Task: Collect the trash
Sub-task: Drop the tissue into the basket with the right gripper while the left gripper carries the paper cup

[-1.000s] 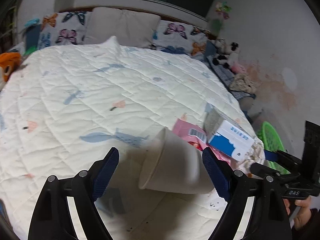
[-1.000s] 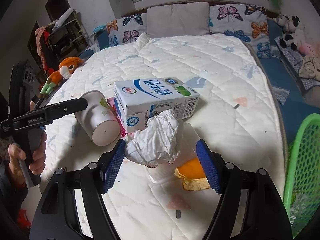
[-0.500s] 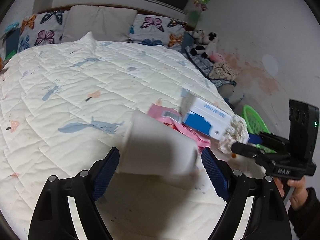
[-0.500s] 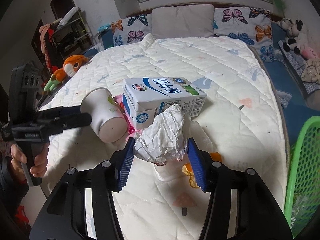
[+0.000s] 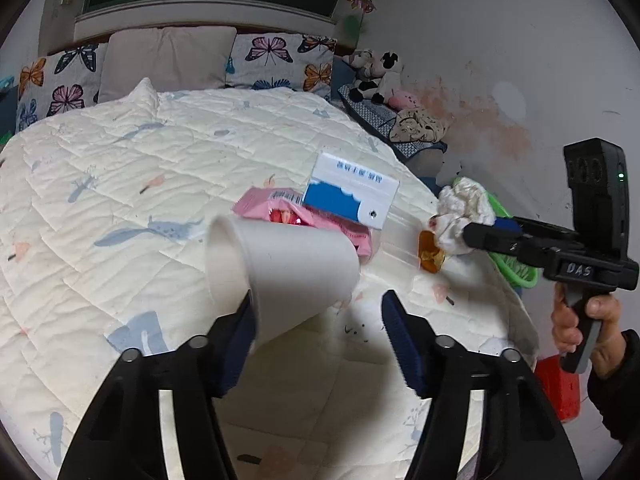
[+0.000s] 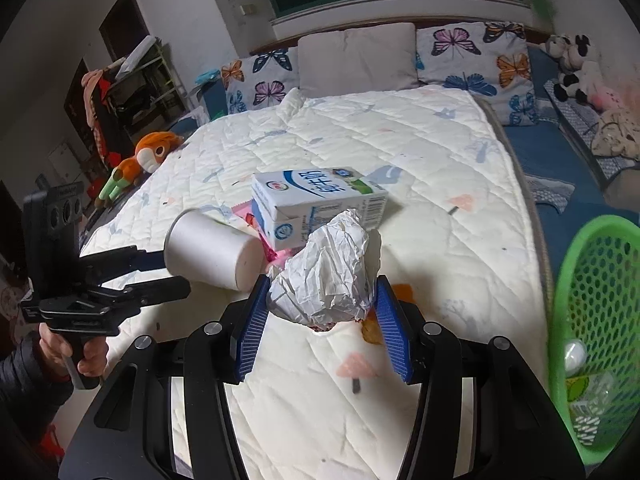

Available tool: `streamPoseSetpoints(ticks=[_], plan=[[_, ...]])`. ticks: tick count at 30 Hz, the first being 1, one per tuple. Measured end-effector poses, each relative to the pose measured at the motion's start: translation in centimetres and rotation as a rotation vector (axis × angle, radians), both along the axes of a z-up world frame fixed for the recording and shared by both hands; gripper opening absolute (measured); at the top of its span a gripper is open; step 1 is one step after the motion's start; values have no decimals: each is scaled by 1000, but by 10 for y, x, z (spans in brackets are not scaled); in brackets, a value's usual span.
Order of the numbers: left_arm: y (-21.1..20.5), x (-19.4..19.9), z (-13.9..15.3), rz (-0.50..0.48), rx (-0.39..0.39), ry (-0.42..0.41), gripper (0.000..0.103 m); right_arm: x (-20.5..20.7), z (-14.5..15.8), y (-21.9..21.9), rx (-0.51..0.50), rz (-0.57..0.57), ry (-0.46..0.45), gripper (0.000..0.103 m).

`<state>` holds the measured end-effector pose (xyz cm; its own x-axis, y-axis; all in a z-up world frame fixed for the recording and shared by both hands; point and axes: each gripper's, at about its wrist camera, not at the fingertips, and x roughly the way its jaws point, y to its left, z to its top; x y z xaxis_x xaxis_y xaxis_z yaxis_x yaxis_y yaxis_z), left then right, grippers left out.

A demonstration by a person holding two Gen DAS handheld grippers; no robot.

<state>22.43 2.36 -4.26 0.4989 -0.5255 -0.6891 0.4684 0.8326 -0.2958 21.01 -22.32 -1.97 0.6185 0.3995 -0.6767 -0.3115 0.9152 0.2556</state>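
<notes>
My left gripper [image 5: 320, 328] holds a white paper cup [image 5: 280, 268] lifted off the bed; the cup rests against the left finger and a gap shows at the right finger. In the right wrist view the cup [image 6: 212, 252] sits between the left gripper's fingers. My right gripper [image 6: 320, 320] is shut on a crumpled white paper ball [image 6: 324, 276], also seen in the left wrist view [image 5: 460, 216]. A blue-white milk carton [image 6: 316, 204], a pink wrapper [image 5: 304, 220] and orange peel [image 5: 430, 250] lie on the bed.
A green mesh basket [image 6: 600, 320] with some trash inside stands right of the bed. Pillows [image 6: 360, 60] line the headboard. Stuffed toys [image 6: 140, 160] lie at the bed's left edge, and others [image 5: 376, 76] at the far right. A red object [image 5: 560, 392] sits on the floor.
The left gripper has lifted the cup and tilted it, narrowing around it. The right gripper has closed on the paper ball and raised it off the bed.
</notes>
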Motion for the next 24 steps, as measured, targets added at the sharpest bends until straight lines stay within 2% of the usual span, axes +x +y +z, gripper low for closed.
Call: streamPoseSetpoints(ticks=[10, 13, 15, 24], plan=[[-12, -12, -6, 51, 57, -16, 19, -23, 4, -44, -14, -94, -9, 53], [-12, -12, -9, 81, 40, 0, 16, -28, 1, -60, -16, -133, 2, 53], [-14, -13, -9, 86, 42, -5, 4, -32, -2, -74, -27, -164, 9, 53], [-22, -27, 8, 80, 19, -40, 4, -37, -16, -143, -42, -331, 56, 55]])
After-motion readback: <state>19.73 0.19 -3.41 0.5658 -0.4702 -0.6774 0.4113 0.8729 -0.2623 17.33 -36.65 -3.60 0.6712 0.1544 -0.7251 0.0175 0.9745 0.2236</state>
